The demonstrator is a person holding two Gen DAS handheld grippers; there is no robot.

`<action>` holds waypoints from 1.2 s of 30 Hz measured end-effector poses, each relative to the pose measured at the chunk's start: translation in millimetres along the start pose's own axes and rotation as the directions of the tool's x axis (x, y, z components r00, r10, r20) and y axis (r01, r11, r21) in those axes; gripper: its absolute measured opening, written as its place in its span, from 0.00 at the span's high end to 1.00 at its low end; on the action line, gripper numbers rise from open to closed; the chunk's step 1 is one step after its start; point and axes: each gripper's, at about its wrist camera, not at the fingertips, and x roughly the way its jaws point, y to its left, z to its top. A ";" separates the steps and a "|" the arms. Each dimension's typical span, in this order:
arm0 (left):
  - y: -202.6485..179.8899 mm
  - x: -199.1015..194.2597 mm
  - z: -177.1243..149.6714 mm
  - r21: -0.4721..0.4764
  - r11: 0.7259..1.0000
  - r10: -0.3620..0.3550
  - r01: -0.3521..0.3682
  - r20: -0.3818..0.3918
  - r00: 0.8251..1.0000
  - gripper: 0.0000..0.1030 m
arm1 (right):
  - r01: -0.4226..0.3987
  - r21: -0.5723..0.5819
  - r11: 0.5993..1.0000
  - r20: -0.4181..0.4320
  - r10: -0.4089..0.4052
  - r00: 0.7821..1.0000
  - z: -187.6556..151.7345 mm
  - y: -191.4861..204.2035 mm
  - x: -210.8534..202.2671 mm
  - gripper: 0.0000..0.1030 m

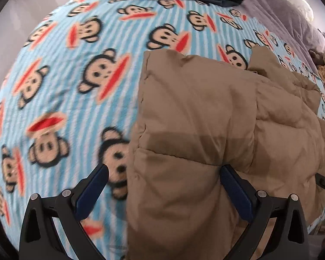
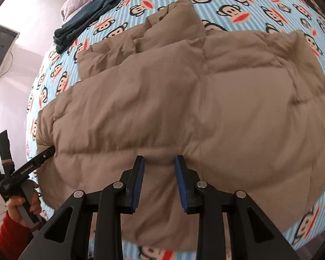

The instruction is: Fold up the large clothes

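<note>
Left hand-held gripper (image 1: 164, 173) gapes wide over the puffy tan quilted jacket (image 2: 184, 108) at the bed's (image 1: 54, 86) edge; right hand-held gripper (image 2: 159, 162), half-closed, pinches a fold of it.

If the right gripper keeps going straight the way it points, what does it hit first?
The tan puffy jacket. The right gripper points steeply down at it, and a bulge of its fabric sits between the fingertips. Whether the pads already press that fabric is unclear; the monkey-print blanket lies underneath.
</note>
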 end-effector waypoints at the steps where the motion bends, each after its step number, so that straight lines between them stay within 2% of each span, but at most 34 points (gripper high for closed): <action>1: -0.5 1.6 3.3 0.023 1.000 -0.020 0.020 -0.001 1.000 0.00 | 0.003 0.000 1.000 -0.002 -0.003 1.000 2.7 -0.4 3.7 0.68; 4: 6.0 3.5 8.9 0.089 0.991 -0.097 0.098 -0.015 0.995 0.00 | 0.001 0.018 1.000 -0.013 -0.001 1.000 10.1 -6.1 15.6 0.70; 7: 26.7 6.6 10.1 0.075 0.972 -0.218 0.222 -0.064 0.974 0.00 | -0.002 0.015 1.000 -0.013 0.002 1.000 11.1 -8.6 19.7 0.71; 8: 34.2 9.6 9.1 0.053 0.959 -0.273 0.279 -0.092 0.958 0.00 | -0.004 0.012 1.000 -0.011 0.004 1.000 10.3 -8.7 20.3 0.71; 9: 41.0 15.0 7.6 0.023 0.936 -0.346 0.351 -0.129 0.929 0.00 | -0.005 0.010 1.000 -0.011 0.005 1.000 11.0 -8.8 21.4 0.71; 10: 45.6 22.5 5.6 -0.008 0.905 -0.421 0.426 -0.169 0.891 0.00 | -0.007 0.009 1.000 -0.010 0.007 1.000 10.9 -9.4 22.1 0.71; 11: 46.9 29.1 4.1 -0.025 0.881 -0.467 0.472 -0.196 0.862 0.00 | -0.011 0.009 1.000 -0.011 0.011 1.000 11.4 -10.1 23.2 0.71; 12: 46.0 36.8 1.8 -0.029 0.865 -0.494 0.500 -0.218 0.842 0.00 | -0.013 0.011 1.000 -0.012 0.013 1.000 10.9 -11.2 23.1 0.71; 17: 25.6 50.5 5.9 0.016 0.837 -0.527 0.547 -0.248 0.813 0.00 | -0.008 0.000 1.000 -0.009 0.008 1.000 12.6 -12.5 25.9 0.71; 18: 19.7 52.2 6.6 0.031 0.837 -0.522 0.547 -0.257 0.813 0.00 | -0.004 -0.001 1.000 -0.010 0.004 1.000 14.2 -11.1 27.2 0.71; 21: 7.7 50.9 4.8 0.095 0.849 -0.479 0.520 -0.278 0.833 0.00 | 0.025 -0.042 0.999 0.012 -0.025 1.000 15.6 -1.1 15.4 0.71; 26: 10.2 50.1 4.6 0.088 0.840 -0.498 0.536 -0.270 0.824 0.00 | 0.059 -0.167 0.984 0.125 -0.038 0.991 14.4 21.4 -13.2 0.71; 27: 9.5 49.9 5.0 0.090 0.839 -0.498 0.536 -0.267 0.825 0.08 | 0.056 -0.177 0.983 0.123 -0.034 0.992 16.9 22.7 -9.8 0.71; 28: 8.4 48.2 5.1 0.092 0.830 -0.512 0.551 -0.266 0.817 0.18 | 0.047 -0.179 0.983 0.107 -0.028 0.994 21.5 22.5 -0.8 0.71; 29: 7.4 47.0 5.0 0.069 0.797 -0.561 0.599 -0.281 0.779 0.48 | 0.039 -0.173 0.984 0.096 -0.023 0.995 26.0 21.1 9.6 0.71; 30: 6.1 48.5 6.2 0.027 0.772 -0.602 0.636 -0.292 0.743 0.66 | 0.031 -0.165 0.986 0.085 -0.017 0.996 30.3 19.2 21.0 0.71; 31: 9.1 44.6 5.1 -0.021 0.752 -0.636 0.659 -0.287 0.717 0.69 | 0.024 -0.157 0.987 0.074 -0.012 0.997 34.0 18.4 31.6 0.72; 33: 2.7 30.3 4.8 -0.029 0.747 -0.645 0.664 -0.274 0.713 0.74 | 0.008 -0.132 0.991 0.060 0.000 0.998 41.2 13.9 48.1 0.72; 35: -8.8 9.1 6.0 -0.033 0.721 -0.675 0.692 -0.258 0.691 0.74 | -0.016 -0.108 0.994 0.049 0.021 0.999 42.2 8.8 54.8 0.73; 36: -17.7 -4.3 7.4 -0.041 0.702 -0.696 0.711 -0.250 0.673 0.74 | -0.035 -0.097 0.995 0.042 0.039 0.998 43.6 5.2 57.8 0.73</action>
